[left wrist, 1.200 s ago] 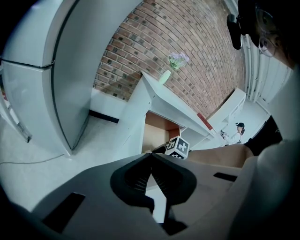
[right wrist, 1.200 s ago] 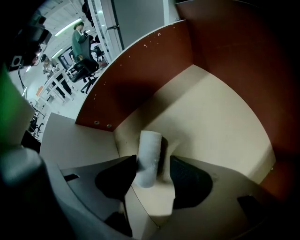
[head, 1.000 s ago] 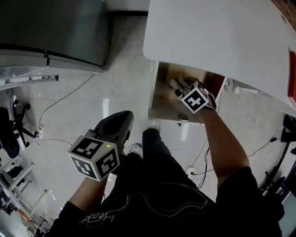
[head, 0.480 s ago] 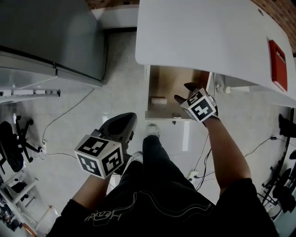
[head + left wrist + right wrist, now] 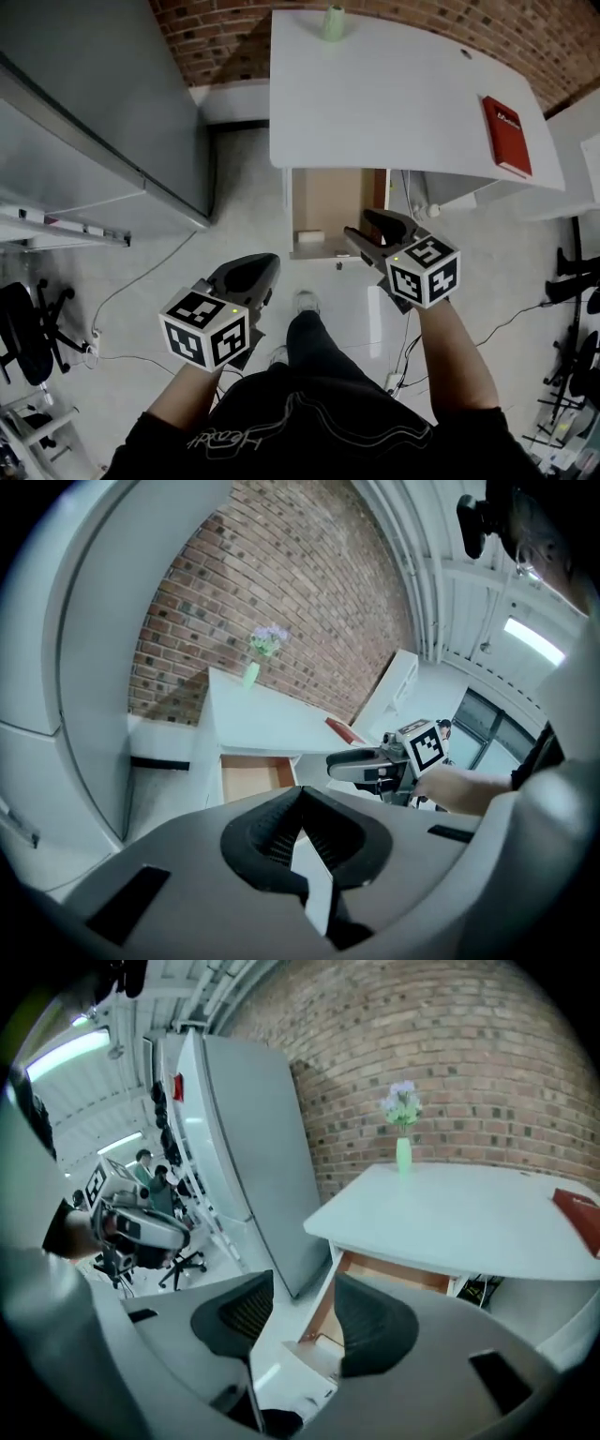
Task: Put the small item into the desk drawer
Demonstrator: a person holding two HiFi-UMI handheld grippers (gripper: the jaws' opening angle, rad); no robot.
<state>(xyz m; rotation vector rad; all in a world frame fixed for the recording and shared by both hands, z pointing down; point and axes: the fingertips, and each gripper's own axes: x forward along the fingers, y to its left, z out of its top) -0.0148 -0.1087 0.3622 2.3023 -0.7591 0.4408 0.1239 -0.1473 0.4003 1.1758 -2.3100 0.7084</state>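
Note:
The wooden desk drawer (image 5: 330,192) stands pulled out under the white desk (image 5: 394,103). A small pale item (image 5: 310,236) lies inside it, at the front left corner. My right gripper (image 5: 359,223) hovers open just outside the drawer's front right, with nothing between its jaws. In the right gripper view the right gripper (image 5: 305,1283) looks at the drawer (image 5: 384,1271) through its open jaws. My left gripper (image 5: 262,262) hangs shut and empty over the floor, left of the person's legs. In the left gripper view the left gripper (image 5: 300,795) points toward the drawer (image 5: 248,775).
A red book (image 5: 506,122) and a green vase (image 5: 334,21) sit on the desk. A tall grey cabinet (image 5: 94,112) stands to the left, with a brick wall (image 5: 225,28) behind. Cables (image 5: 131,281) cross the tiled floor, and an office chair (image 5: 19,319) is at far left.
My right gripper has drawn back out of the drawer toward the person, leaving the small item inside. The head view has swung up and shows more of the desk. The left gripper barely moved.

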